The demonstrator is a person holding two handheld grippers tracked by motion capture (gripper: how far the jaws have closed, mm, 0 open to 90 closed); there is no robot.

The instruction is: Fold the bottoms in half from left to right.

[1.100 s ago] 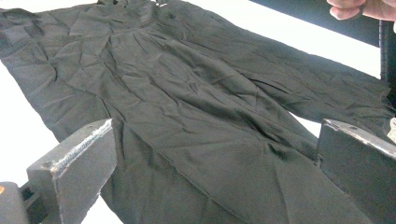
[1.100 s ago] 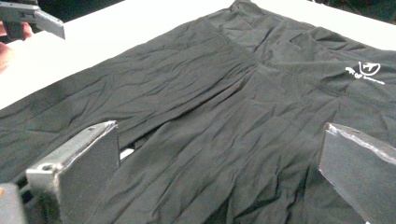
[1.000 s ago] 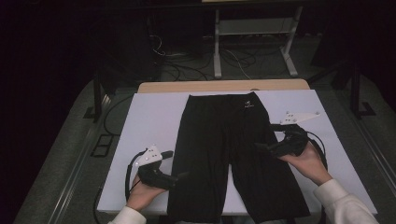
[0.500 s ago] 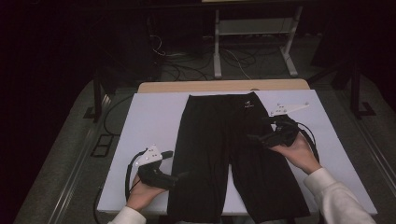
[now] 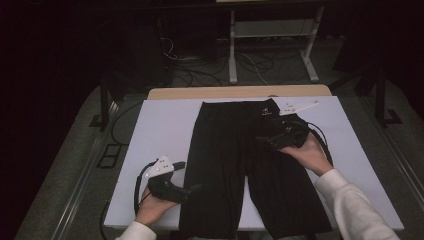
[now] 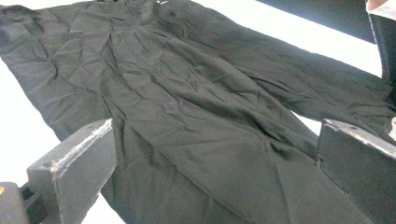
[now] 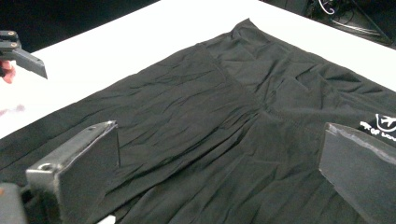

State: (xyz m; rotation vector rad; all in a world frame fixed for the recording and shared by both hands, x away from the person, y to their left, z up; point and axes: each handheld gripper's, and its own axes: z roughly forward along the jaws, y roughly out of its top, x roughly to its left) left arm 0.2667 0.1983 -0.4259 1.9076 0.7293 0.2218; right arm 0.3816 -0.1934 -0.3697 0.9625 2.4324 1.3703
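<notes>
Black shorts (image 5: 225, 165) lie flat on the white table (image 5: 160, 130), waistband at the far side, with a small white logo (image 5: 265, 112) near the waist. My left gripper (image 5: 196, 189) rests at the outer edge of the left leg, jaws wide open over the cloth (image 6: 196, 116). My right gripper (image 5: 261, 141) hovers over the upper right leg, pointing left toward the crotch. In the right gripper view the right gripper (image 7: 217, 149) is open above the fabric (image 7: 224, 121), with the logo (image 7: 385, 123) at the right. Nothing is gripped in the left gripper (image 6: 217, 154).
A wooden board (image 5: 240, 92) runs along the table's far edge. Behind it on the dark floor stand a white metal frame (image 5: 270, 55) and loose cables (image 5: 250, 62). Bare white tabletop lies on both sides of the shorts.
My right gripper has moved left and farther up the table, from the right leg's outer edge to over the upper leg near the waist. The left gripper has stayed put.
</notes>
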